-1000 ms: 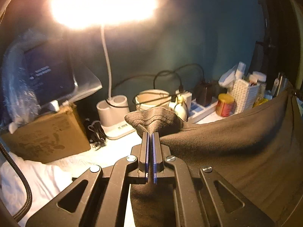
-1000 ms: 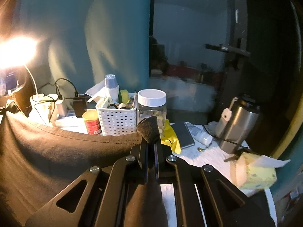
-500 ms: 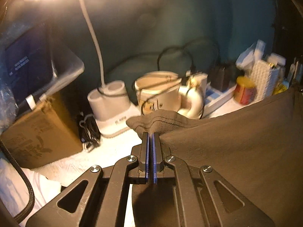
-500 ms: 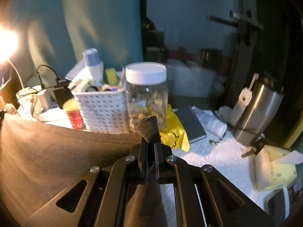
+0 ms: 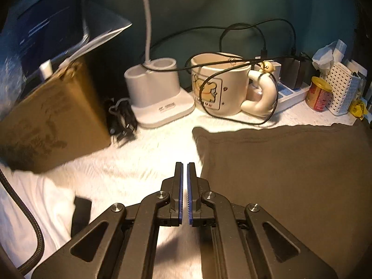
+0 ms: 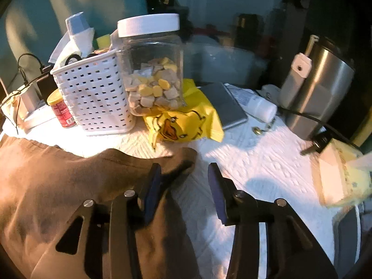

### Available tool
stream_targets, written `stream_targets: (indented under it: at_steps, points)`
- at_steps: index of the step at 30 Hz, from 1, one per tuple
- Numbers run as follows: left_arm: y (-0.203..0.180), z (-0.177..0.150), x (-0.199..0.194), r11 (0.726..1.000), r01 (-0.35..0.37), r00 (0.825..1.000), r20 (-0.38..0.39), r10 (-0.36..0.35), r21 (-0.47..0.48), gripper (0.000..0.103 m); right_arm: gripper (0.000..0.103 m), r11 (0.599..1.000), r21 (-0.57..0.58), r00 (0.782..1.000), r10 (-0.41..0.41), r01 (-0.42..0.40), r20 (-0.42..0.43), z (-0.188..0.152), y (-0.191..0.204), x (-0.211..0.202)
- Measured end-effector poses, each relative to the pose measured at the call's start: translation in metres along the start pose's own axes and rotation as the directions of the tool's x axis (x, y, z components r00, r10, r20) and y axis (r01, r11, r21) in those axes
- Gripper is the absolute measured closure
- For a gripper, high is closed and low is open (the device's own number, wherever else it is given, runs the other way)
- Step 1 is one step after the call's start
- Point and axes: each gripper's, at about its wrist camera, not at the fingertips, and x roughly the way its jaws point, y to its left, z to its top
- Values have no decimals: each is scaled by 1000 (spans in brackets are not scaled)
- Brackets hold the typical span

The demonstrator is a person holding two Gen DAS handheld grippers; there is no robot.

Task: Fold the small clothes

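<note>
Garment [image 5: 290,174] spread flat on white-covered bench [image 5: 139,162]; left gripper [image 5: 183,174] jaws pressed together, empty; right gripper [image 6: 184,174] jaws just spread, released corner between. Risk: snagging cloth while withdrawing, rumpling fold.

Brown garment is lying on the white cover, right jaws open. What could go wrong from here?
1. The right gripper has just been opening, and the brown garment has a corner lying loose between its jaws. Pulling back could drag that corner and wrinkle the lay.
2. The garment's far edge lies close to the black cable looped around the mug. A grab there may snag the cable.
</note>
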Motion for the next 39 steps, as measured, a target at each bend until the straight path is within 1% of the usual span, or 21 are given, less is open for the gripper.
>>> stream_targets:
  at_steps: [7,15,23,25,26,27,28,30,39]
  points:
    - [6,-19,-25,998,49,999,-20,-50,-45,101,59,999,24,1000,-23,23,7,-21,-14,-36]
    - [6,-45,-52,996,76,996,-40,-79,-55,100,59,998,62,1000,-23,23,0,-56,-30,-71]
    - [3,-67,-76,991,116,992,-40,-119,-64,99,59,996,88,1000,-17,18,-13,-87,-31,-103]
    - [2,-72,-82,990,122,992,-36,-125,-65,90,59,995,97,1000,-19,20,-16,-96,-32,-112]
    - [3,-76,-86,989,130,991,-30,-132,-69,75,59,995,102,1000,-20,22,-18,-100,-32,-115]
    - [3,-78,-89,988,135,990,-25,-137,-73,62,59,994,108,1000,-21,23,-20,-105,-33,-119]
    - [4,-81,-93,987,144,989,-18,-145,-77,59,59,993,112,1000,-22,24,-22,-109,-33,-123]
    - [4,-87,-99,984,161,987,-15,-162,-79,58,59,992,120,999,-23,26,-28,-118,-34,-129]
    - [3,-116,-112,977,202,977,-49,-205,-63,58,59,987,160,998,-6,16,-61,-161,-35,-155]
